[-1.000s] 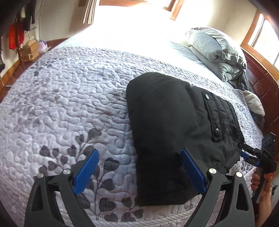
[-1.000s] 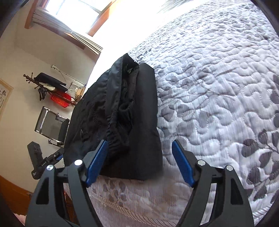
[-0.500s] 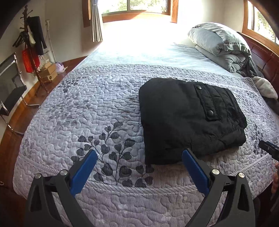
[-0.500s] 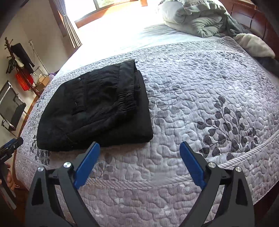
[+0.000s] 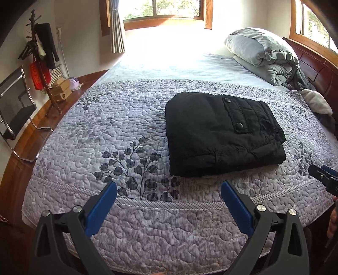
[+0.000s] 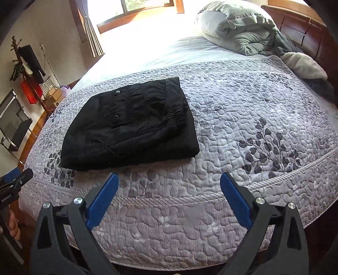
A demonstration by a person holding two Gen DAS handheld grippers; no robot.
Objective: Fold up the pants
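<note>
Black and folded into a thick rectangle, the pants [image 5: 221, 135] lie flat on the grey leaf-patterned quilt [image 5: 105, 131] of the bed, a little way in from its near edge. A flap pocket with two snaps faces up, and the gathered waistband sits along the side toward the headboard [image 6: 300, 27].

The left gripper [image 5: 169, 203] hangs over the near edge of the quilt, short of the pants, its blue-padded jaws spread wide and holding nothing. The right gripper [image 6: 169, 196] hangs likewise over the near edge, jaws wide apart and empty, with the pants just beyond its left finger. Nothing lies between either gripper and the pants.

Beyond the pants, against the headboard, a grey comforter [image 5: 259, 52] is bundled up, with a pale fleecy blanket [image 6: 304, 65] beside it at the quilt's far corner. Off the side of the bed away from the headboard stand a coat rack [image 5: 40, 52] hung with dark clothes and a red bag, a black chair [image 5: 14, 105] with a metal frame, and some cardboard boxes [image 5: 61, 88]. A window [image 5: 164, 10] with a striped curtain [image 5: 116, 27] is behind the bed.

In the right wrist view the left gripper's body carries small white lettering, too small to read.
</note>
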